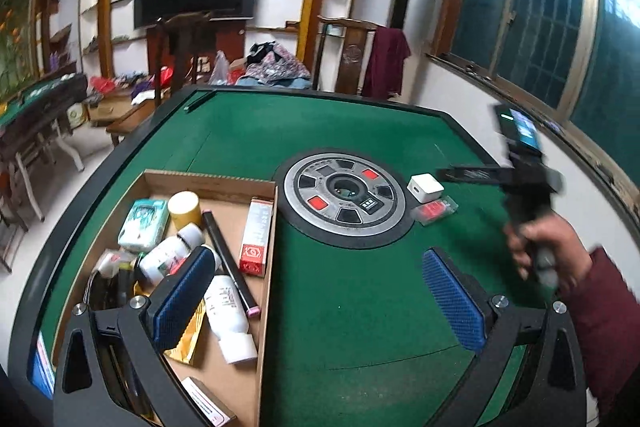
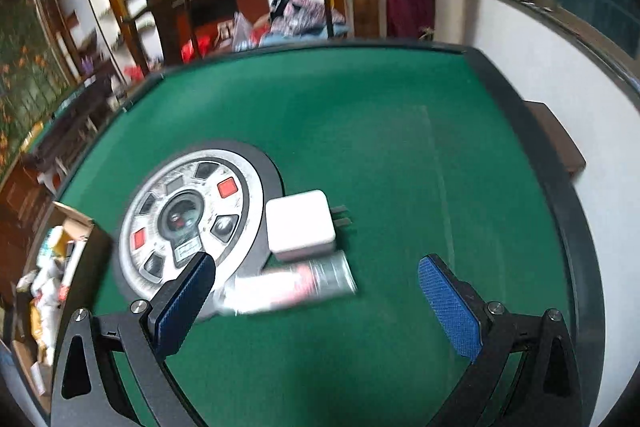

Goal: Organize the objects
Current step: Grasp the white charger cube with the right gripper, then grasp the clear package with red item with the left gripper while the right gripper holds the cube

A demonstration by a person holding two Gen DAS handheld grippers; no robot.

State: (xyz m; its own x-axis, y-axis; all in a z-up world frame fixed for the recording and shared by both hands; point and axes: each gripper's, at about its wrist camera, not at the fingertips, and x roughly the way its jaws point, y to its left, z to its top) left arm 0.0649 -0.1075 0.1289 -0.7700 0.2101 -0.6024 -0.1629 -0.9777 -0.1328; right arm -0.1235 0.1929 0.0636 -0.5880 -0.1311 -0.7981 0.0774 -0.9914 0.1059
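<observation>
Left tongs (image 1: pixel 320 295) hang spread wide and empty over the green table (image 1: pixel 360 307), their left pad above the cardboard box (image 1: pixel 208 183) crammed with bottles and cartons. Right tongs (image 2: pixel 316 303) gape too, gripping nothing. Just ahead of them, between the pads, lies a blurred red packet (image 2: pixel 292 287), and the white charger (image 2: pixel 300 225) sits touching its far side, beside the round centre panel (image 2: pixel 192 223).

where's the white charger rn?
On the green felt, right of the round centre console: white charger touching a clear red packet, ahead of the open right claw.
</observation>
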